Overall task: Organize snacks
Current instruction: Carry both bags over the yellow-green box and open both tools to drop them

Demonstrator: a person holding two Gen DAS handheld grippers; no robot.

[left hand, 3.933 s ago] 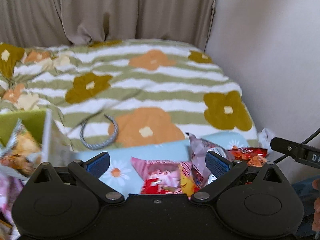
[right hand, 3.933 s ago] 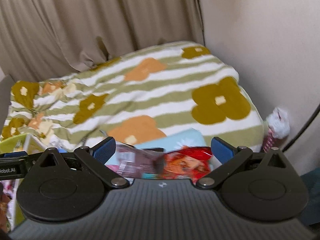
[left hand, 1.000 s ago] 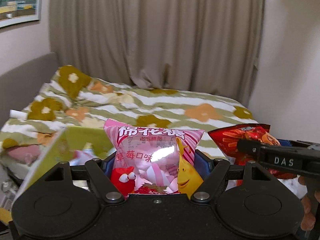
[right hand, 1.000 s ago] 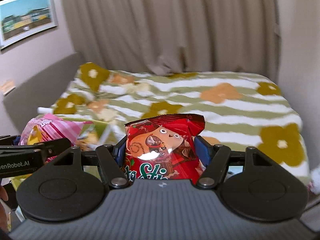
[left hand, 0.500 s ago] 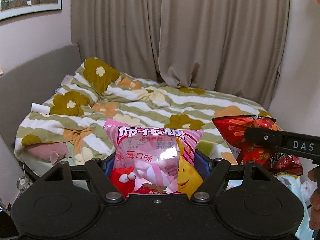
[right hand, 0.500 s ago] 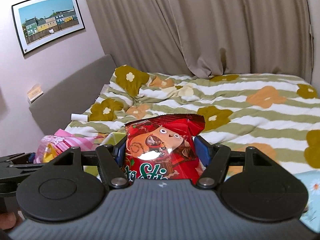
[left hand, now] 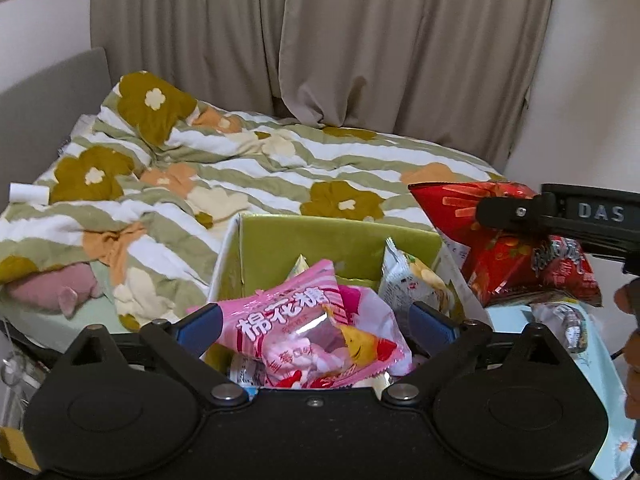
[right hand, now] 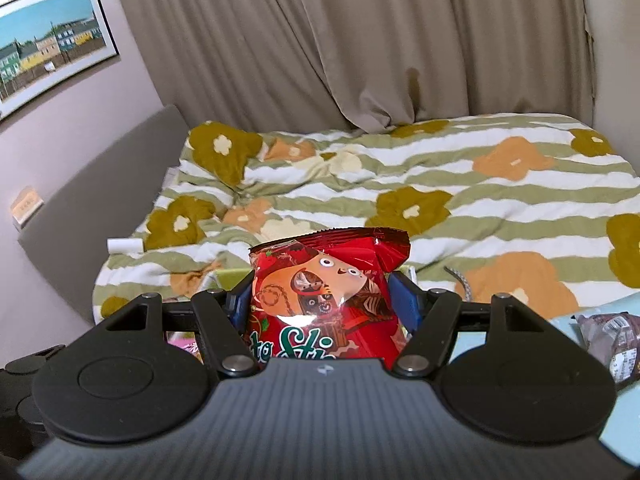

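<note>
My left gripper (left hand: 316, 324) is open over a green box (left hand: 320, 240) on the bed. A pink marshmallow bag (left hand: 316, 336) lies loose between its spread fingers, on top of other snack packs (left hand: 408, 280) in the box. My right gripper (right hand: 324, 300) is shut on a red potato-stick bag (right hand: 324, 292), held upright; the same bag shows in the left wrist view (left hand: 500, 248) just right of the box.
A striped flower quilt (right hand: 440, 184) covers the bed. A light blue cloth (left hand: 600, 360) at the right holds a dark snack pack (right hand: 612, 332). A grey rope handle (right hand: 460, 280) lies on the quilt. Curtains and a headboard (left hand: 44, 96) bound the bed.
My left gripper has tilted down over the green box and opened, and the pink bag has dropped onto the packs inside. My right gripper still holds the red bag, now beside the box.
</note>
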